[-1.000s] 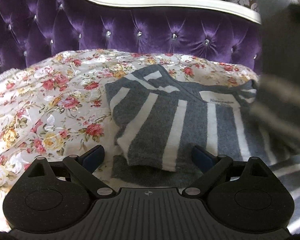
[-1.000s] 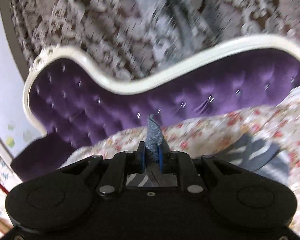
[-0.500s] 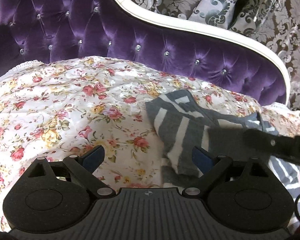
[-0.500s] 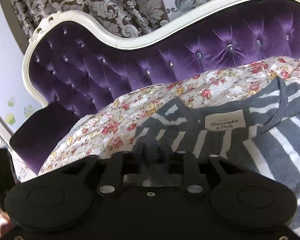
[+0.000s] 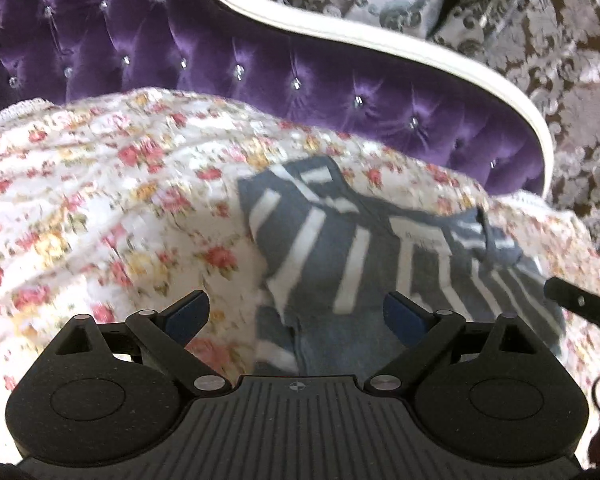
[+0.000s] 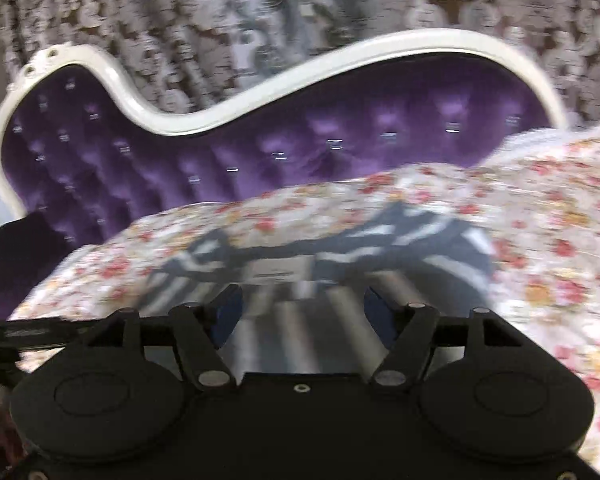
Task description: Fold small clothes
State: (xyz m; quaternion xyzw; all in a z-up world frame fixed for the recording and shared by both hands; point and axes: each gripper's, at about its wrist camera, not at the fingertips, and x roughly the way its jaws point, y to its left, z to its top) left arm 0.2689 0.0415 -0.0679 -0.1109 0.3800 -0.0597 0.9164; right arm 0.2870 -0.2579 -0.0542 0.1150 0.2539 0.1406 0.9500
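A grey garment with white stripes lies partly folded on the flowered bed cover. My left gripper stands open just above the garment's near left edge, with nothing pressed between its blue pads. In the right wrist view the same striped garment, with a white label near its collar, lies under my right gripper. Its jaws are opening and the cloth lies loose below them, not pinched. This view is blurred by motion. A black part of the right gripper pokes in at the right edge of the left wrist view.
A purple tufted headboard with a white curved frame rises behind the bed. Grey patterned curtains hang beyond it. The flowered cover spreads to both sides of the garment.
The right gripper let go of the grey cloth it pinched, opened and dropped low over the garment. The left gripper drew back and rolled a little, staying open.
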